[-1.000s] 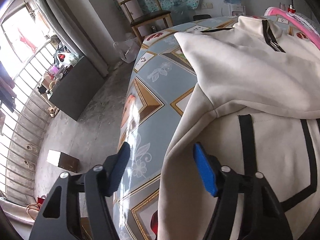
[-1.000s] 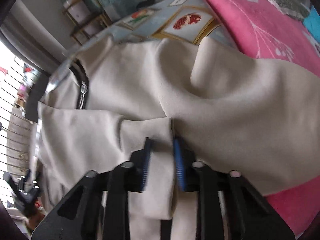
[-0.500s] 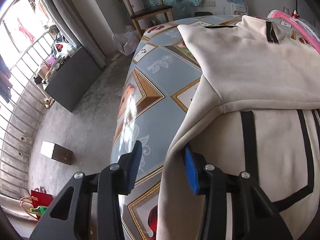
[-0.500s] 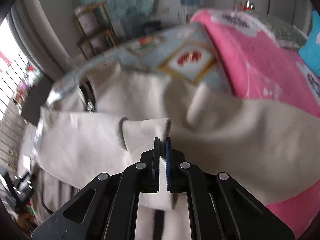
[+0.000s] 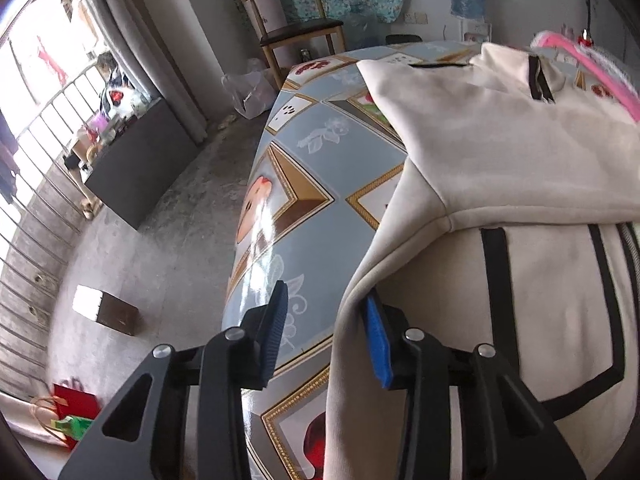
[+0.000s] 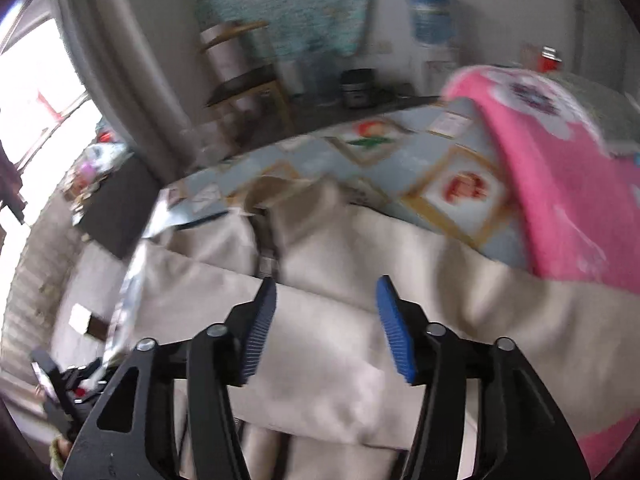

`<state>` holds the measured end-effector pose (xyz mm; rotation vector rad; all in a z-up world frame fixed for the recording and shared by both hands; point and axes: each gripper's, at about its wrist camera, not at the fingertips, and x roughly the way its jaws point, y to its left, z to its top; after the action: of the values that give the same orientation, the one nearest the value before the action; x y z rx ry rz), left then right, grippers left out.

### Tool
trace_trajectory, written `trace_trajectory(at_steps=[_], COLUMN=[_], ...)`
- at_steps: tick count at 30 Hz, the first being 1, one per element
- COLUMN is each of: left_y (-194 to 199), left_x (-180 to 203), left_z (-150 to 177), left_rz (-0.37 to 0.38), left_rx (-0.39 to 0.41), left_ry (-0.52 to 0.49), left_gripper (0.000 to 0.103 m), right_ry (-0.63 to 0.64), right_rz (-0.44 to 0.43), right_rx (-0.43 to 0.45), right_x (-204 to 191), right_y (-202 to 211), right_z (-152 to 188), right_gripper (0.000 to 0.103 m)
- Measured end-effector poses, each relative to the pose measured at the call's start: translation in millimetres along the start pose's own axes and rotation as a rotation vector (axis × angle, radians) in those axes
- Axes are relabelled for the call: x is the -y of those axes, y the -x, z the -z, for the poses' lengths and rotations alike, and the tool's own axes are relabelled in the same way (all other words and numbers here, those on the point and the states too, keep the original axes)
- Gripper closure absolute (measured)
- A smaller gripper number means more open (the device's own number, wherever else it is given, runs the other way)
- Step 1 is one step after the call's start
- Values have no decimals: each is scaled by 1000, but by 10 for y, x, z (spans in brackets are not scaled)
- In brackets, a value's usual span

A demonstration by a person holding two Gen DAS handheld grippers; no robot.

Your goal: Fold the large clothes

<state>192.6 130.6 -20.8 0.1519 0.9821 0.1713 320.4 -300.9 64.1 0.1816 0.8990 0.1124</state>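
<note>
Right gripper (image 6: 326,320) just sprung wide above cream jacket (image 6: 340,344), empty; left gripper (image 5: 326,336) narrowing around jacket's edge on bench (image 5: 304,184).

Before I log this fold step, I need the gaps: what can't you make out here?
- Cream jacket, left wrist view: hem cut off by the lower edge.
- Jacket, right wrist view: motion blur smears its folds.
- Left tongs: whether the right pad touches the jacket edge.

The left gripper (image 5: 326,334) points steeply down with its fingers (image 5: 274,334) partly apart, the gap steady after narrowing. The right gripper (image 6: 326,326) also tilts down; its jaws have just been opening and nothing is between them.
</note>
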Motion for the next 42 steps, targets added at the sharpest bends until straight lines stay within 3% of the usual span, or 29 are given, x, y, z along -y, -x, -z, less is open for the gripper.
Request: trace_trajectory(at_steps=[3,6,8,11,14,20,22,24,26,29,32,35,38,39,40,42], left_y=[-66,-100,-101,-69,15,462,511,458,337,97,-35,-98,-89,-73,-62,-25], left_x=[-159,-265,-271,-208,-172,-99,14,226,425,740,945,957,889,840,785,615], left_z=[6,13,27,58,93,111,70,-5,-54,-67,-72,-129,-155,-166,-176,-197], left_rz=[79,137,143,119,110,151,158,120,90,-18,-160,-223,-221,-225,-242,-201], left_rx=[-26,-41,-37,-12,-14,75,92,97,88,72,131,181,204,208,209,202], left_ry=[68,117,120,104,81,-2,-52,-131,-208,-377,-506,-536,-522,-497,-468,-388], left_gripper=[66,66,66,66,66,65,61,55,55,55,55,59,81,91,93,93], right_ry=[-134,-306,-346,-298,-256,-293,-309,-309,-273,-225,-218,-220,-236,-238,-228,-207], right_rz=[47,5,-57,-65,-42,-54,-80,-173,-196,-124,-75,-60,-88,-100,-104,-111], right_rx=[-37,-87,-122,-170,-144,-106,-111,-150,-198,-238,-261,-265,-256,-245,-232,-220], right_x=[500,993,1087,988,902,1058,1091,1028,900,792,791,786,774,768,747,686], right_y=[35,58,44,-85,-169,-196,-151,-136,-164,-257,-367,-432,-385,-356,-309,-265], right_z=[210,439,526,525,373,69,64,104,208,352,444,465,439,438,444,460], right_gripper=[49,48,48,48,56,61,61,57,55,54,56,75,98,98,99,100])
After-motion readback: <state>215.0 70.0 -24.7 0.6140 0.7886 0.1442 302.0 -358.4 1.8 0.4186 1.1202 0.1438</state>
